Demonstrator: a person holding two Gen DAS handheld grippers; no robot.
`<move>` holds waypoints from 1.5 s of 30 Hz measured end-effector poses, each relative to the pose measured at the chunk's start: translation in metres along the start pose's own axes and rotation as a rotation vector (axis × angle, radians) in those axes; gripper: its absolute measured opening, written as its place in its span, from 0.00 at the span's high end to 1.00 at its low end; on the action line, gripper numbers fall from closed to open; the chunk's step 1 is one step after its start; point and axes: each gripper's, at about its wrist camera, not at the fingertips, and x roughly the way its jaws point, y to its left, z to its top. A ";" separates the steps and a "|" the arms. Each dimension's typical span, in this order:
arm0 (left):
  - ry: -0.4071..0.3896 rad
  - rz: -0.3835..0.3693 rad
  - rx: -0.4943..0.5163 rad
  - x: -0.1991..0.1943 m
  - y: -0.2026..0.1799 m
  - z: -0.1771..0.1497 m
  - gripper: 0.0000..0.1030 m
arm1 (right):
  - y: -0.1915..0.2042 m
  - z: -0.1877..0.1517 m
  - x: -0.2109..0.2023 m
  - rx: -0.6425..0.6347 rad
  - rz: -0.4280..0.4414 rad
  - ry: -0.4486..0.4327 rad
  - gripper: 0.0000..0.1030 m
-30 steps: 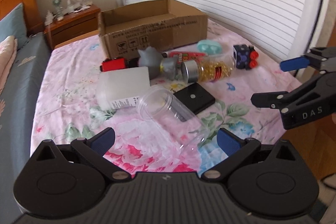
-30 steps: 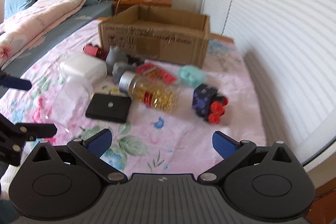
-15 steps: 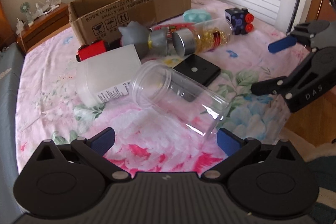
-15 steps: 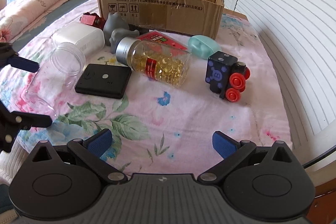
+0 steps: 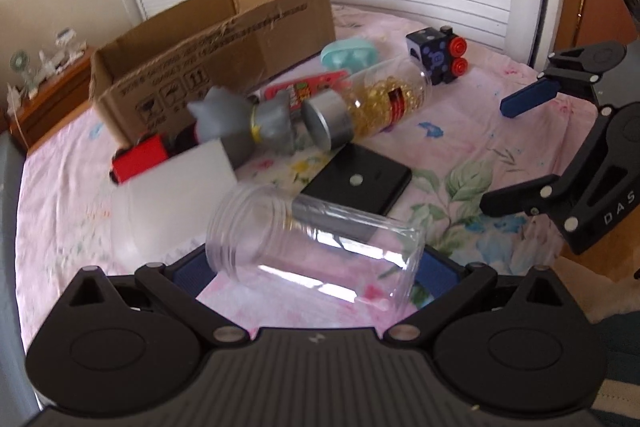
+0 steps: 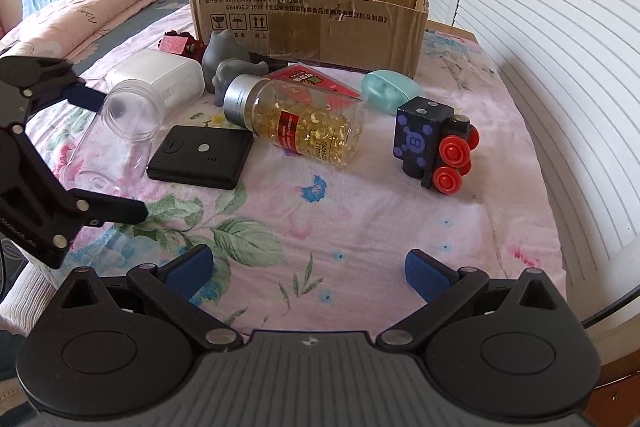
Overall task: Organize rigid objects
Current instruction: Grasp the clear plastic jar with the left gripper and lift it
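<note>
Clear plastic jar [image 5: 316, 243] lies on its side on the flowered bed [image 6: 360, 227], between the wide-spread fingers of the left gripper [image 5: 312, 267], near a black flat device [image 5: 360, 183]. Right gripper [image 6: 308, 271] fingers are wide apart, holding nothing.

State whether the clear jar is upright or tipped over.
Tipped over: the clear jar lies on its side on the bedspread, open mouth facing sideways.
</note>
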 end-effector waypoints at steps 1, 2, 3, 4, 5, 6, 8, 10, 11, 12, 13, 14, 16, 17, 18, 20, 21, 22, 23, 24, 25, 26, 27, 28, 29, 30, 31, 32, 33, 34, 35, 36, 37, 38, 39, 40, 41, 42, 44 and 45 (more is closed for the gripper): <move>-0.010 0.003 0.015 0.000 -0.001 0.000 0.01 | 0.000 -0.001 0.000 -0.002 0.001 -0.004 0.00; -0.018 0.006 0.031 0.000 -0.002 0.001 0.01 | 0.000 -0.001 0.000 -0.003 0.002 -0.006 0.00; -0.026 0.005 0.046 0.000 -0.003 0.000 0.01 | 0.000 -0.001 0.000 -0.004 0.003 -0.009 0.00; -0.029 0.003 0.058 -0.001 -0.004 0.000 0.01 | 0.000 -0.001 -0.001 -0.004 0.003 -0.010 0.00; -0.028 0.001 0.065 -0.002 -0.005 -0.001 0.01 | 0.000 -0.001 0.000 -0.004 0.002 -0.010 0.00; -0.029 -0.003 0.066 -0.003 -0.006 -0.002 0.01 | 0.000 -0.001 0.000 -0.003 0.002 -0.009 0.00; -0.027 -0.005 0.057 -0.005 -0.006 -0.004 0.01 | 0.000 -0.001 0.000 -0.002 0.000 -0.006 0.00; -0.018 0.016 0.027 -0.009 -0.003 -0.007 0.01 | 0.001 0.000 0.000 0.000 -0.003 -0.002 0.00; -0.014 0.032 0.001 -0.012 0.000 -0.010 0.01 | 0.001 0.000 0.000 0.001 -0.004 0.001 0.00; -0.010 0.048 -0.031 -0.016 0.004 -0.012 0.01 | 0.001 0.001 0.000 0.002 -0.006 0.003 0.00; -0.004 0.068 -0.070 -0.019 0.009 -0.015 0.01 | 0.002 0.001 0.000 0.004 -0.008 0.005 0.00; 0.009 0.094 -0.116 -0.021 0.015 -0.018 0.01 | 0.002 0.001 0.001 0.005 -0.009 0.007 0.00; 0.014 0.108 -0.193 -0.025 0.026 -0.025 0.01 | 0.003 0.002 0.001 0.007 -0.011 0.010 0.00; 0.017 0.096 -0.218 -0.026 0.030 -0.027 0.01 | 0.003 0.003 0.001 0.008 -0.012 0.011 0.00; 0.025 0.077 -0.231 -0.028 0.033 -0.029 0.01 | 0.004 0.003 0.001 0.009 -0.013 0.012 0.00; 0.029 0.030 -0.231 -0.030 0.035 -0.031 0.01 | 0.005 0.004 0.002 0.012 -0.019 0.018 0.00; 0.022 0.017 -0.223 -0.031 0.034 -0.032 0.01 | 0.006 0.004 0.001 0.013 -0.021 0.020 0.00; 0.014 0.009 -0.211 -0.033 0.034 -0.033 0.01 | 0.007 0.004 0.001 0.014 -0.022 0.021 0.00; 0.006 0.003 -0.194 -0.035 0.033 -0.033 0.01 | 0.007 0.004 0.001 0.015 -0.023 0.022 0.00; 0.000 -0.003 -0.175 -0.036 0.031 -0.033 0.01 | 0.007 0.004 0.001 0.015 -0.023 0.022 0.00; -0.005 -0.007 -0.155 -0.038 0.030 -0.033 0.01 | 0.008 0.005 0.001 0.016 -0.025 0.025 0.00; -0.009 -0.012 -0.136 -0.040 0.030 -0.034 0.01 | 0.008 0.005 0.001 0.017 -0.026 0.028 0.00; -0.013 -0.017 -0.117 -0.042 0.029 -0.034 0.01 | 0.009 0.005 0.001 0.019 -0.027 0.031 0.00; -0.015 -0.022 -0.101 -0.044 0.029 -0.035 0.01 | 0.009 0.006 0.001 0.020 -0.030 0.035 0.00; -0.017 -0.028 -0.088 -0.046 0.030 -0.036 0.01 | 0.010 0.006 0.001 0.018 -0.031 0.038 0.00; -0.022 -0.035 -0.077 -0.047 0.031 -0.037 0.01 | 0.011 0.007 0.001 0.016 -0.032 0.041 0.00; -0.027 -0.039 -0.066 -0.048 0.032 -0.038 0.01 | 0.012 0.007 0.001 0.013 -0.029 0.045 0.00; -0.033 -0.042 -0.060 -0.048 0.033 -0.039 0.01 | 0.014 0.008 0.002 0.009 -0.020 0.052 0.00; -0.044 -0.044 -0.056 -0.048 0.034 -0.039 0.01 | 0.015 0.009 0.002 0.003 -0.010 0.056 0.00; -0.062 -0.046 -0.054 -0.049 0.036 -0.040 0.04 | 0.018 0.011 0.003 -0.005 0.001 0.063 0.00; -0.075 -0.050 -0.056 -0.049 0.037 -0.041 0.06 | 0.021 0.012 0.003 -0.014 0.006 0.069 0.00; -0.074 -0.054 -0.063 -0.049 0.039 -0.041 0.10 | 0.024 0.015 0.004 -0.026 0.008 0.073 0.00; -0.074 -0.053 -0.074 -0.050 0.040 -0.041 0.10 | 0.028 0.017 0.003 -0.041 0.007 0.073 0.00; -0.075 -0.046 -0.087 -0.051 0.042 -0.041 0.10 | 0.032 0.019 0.002 -0.056 0.013 0.066 0.00; -0.075 -0.032 -0.100 -0.051 0.044 -0.042 0.10 | 0.035 0.021 0.001 -0.067 0.024 0.061 0.00; -0.073 -0.013 -0.113 -0.052 0.046 -0.043 0.10 | 0.038 0.024 0.001 -0.076 0.038 0.057 0.00; -0.065 0.010 -0.127 -0.051 0.048 -0.043 0.10 | 0.041 0.027 0.002 -0.084 0.055 0.056 0.00; -0.057 0.032 -0.141 -0.051 0.051 -0.044 0.10 | 0.045 0.030 0.004 -0.093 0.076 0.055 0.00; -0.052 0.060 -0.172 -0.052 0.056 -0.046 0.10 | 0.053 0.036 0.009 -0.108 0.115 0.056 0.00; -0.051 0.068 -0.186 -0.052 0.059 -0.048 0.10 | 0.056 0.039 0.012 -0.114 0.128 0.059 0.01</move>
